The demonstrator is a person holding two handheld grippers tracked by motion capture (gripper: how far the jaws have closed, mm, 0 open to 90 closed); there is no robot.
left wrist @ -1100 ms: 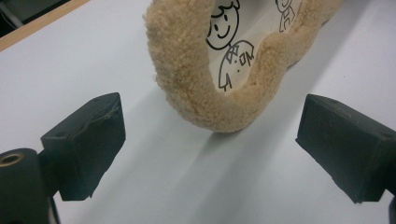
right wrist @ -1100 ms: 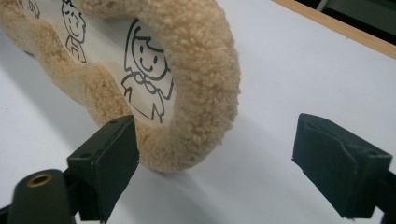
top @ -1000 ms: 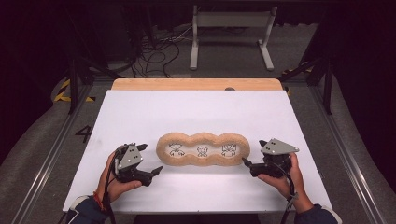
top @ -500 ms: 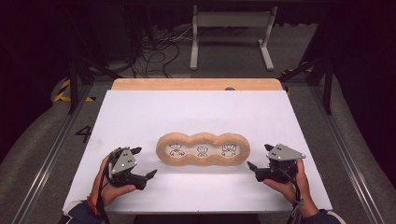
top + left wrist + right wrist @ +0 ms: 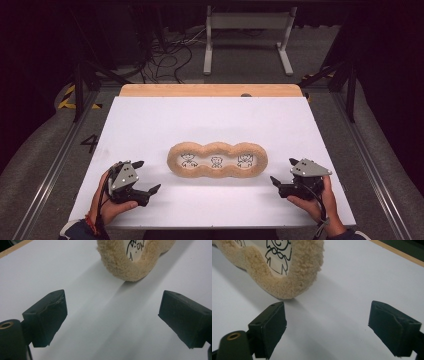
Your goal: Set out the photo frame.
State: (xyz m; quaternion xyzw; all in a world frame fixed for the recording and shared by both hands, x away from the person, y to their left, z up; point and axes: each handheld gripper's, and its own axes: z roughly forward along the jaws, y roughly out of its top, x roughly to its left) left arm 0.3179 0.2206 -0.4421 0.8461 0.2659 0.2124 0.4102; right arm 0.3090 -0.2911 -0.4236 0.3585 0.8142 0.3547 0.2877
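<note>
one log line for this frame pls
left gripper: open, empty | right gripper: open, empty | fuzzy three-window frame: flat on white table, untouched, between them

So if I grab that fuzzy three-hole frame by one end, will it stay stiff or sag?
The fuzzy frame looks plush with a thick pile, so it is probably light and may sag when held by one end. Lying flat on the white table, it shouldn't roll or tip. The pile should give the open jaws grip.
</note>
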